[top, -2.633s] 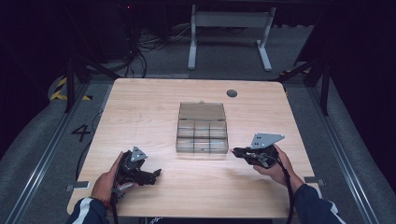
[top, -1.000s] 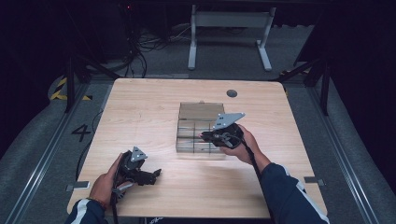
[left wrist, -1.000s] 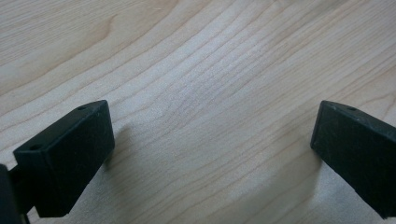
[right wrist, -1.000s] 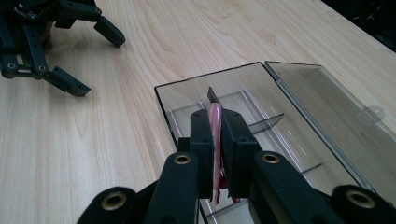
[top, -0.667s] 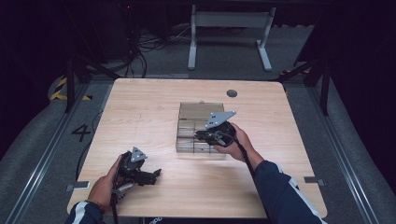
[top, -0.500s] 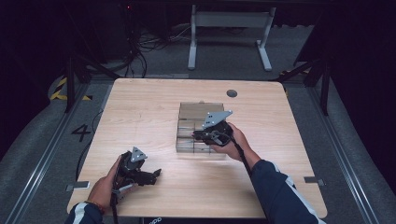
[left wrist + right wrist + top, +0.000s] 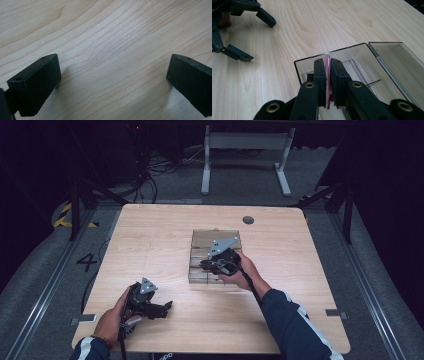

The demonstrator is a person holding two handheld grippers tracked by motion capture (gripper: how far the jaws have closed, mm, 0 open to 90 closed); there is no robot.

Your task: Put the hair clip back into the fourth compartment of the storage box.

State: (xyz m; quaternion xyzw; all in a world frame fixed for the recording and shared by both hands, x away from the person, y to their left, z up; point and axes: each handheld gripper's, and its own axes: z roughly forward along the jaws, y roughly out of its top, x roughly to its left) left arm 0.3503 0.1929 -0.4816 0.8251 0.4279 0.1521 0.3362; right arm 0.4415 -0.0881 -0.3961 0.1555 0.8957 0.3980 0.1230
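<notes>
A clear plastic box (image 7: 202,242) with several compartments sits mid-table. My right gripper (image 7: 206,265) hovers over its front left part. In the right gripper view that gripper (image 7: 327,61) is shut on a thin pink flat piece (image 7: 327,75), held upright just inside a corner compartment of the box (image 7: 362,57). My left gripper (image 7: 162,308) rests on the wooden table (image 7: 150,240) near the front left. It is open, and in the left gripper view its jaws (image 7: 112,75) stand wide apart over bare wood. The left gripper (image 7: 259,41) also appears at the far left of the right gripper view.
A dark round grommet (image 7: 248,220) sits in the table near its far edge. Beyond the table, a white desk frame (image 7: 245,155) stands on a dark floor. Bare wood lies around the box on every side.
My right gripper has moved from the table to the right of the box leftward to above the box's front left part. The left gripper has stayed put.
</notes>
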